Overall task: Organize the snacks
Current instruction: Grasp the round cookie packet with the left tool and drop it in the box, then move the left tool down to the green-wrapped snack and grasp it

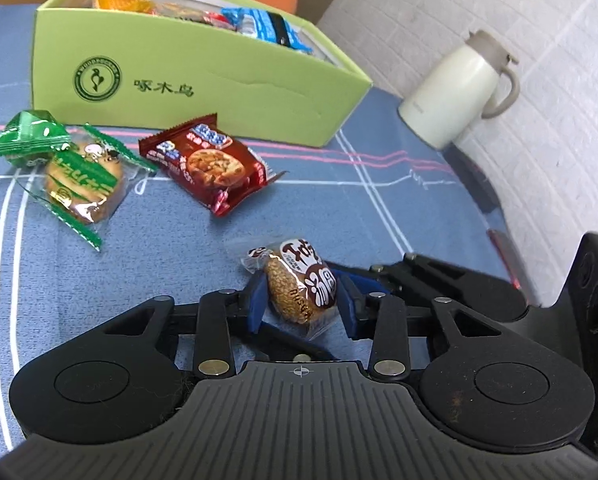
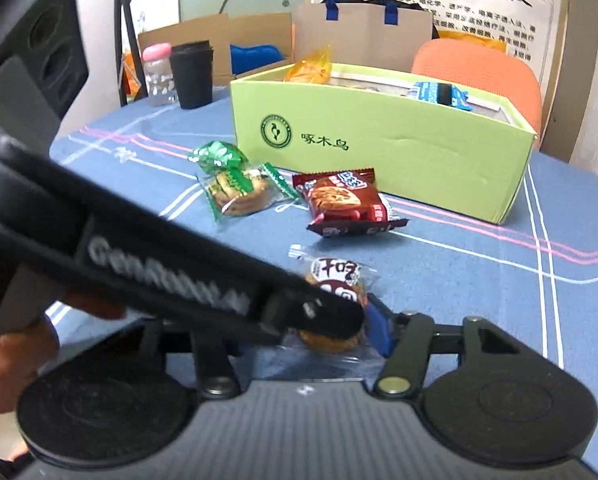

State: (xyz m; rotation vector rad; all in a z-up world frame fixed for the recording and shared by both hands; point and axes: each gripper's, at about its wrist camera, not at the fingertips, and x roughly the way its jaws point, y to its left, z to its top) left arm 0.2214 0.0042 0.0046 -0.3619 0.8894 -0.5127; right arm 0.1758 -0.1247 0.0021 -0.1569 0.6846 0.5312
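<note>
Sesame cake packet (image 1: 303, 286) lies on the blue-clothed surface (image 1: 399, 208), pinched between both blue pads of the left tongs (image 1: 303, 300). Right wrist view: left tool's body crosses the packet (image 2: 337, 276); right tongs (image 2: 339, 328) straddle the same packet, grip cannot be told. Only there: black cup (image 2: 191, 76), pink-lidded jar (image 2: 159, 74). Green box (image 1: 203, 88) beyond.

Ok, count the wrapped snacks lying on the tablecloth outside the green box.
4. The green candy and green-striped biscuit lie far left, the red cookie pack lies before the green box, and the sesame cake sits between the left gripper fingers. Others may be hidden.
</note>
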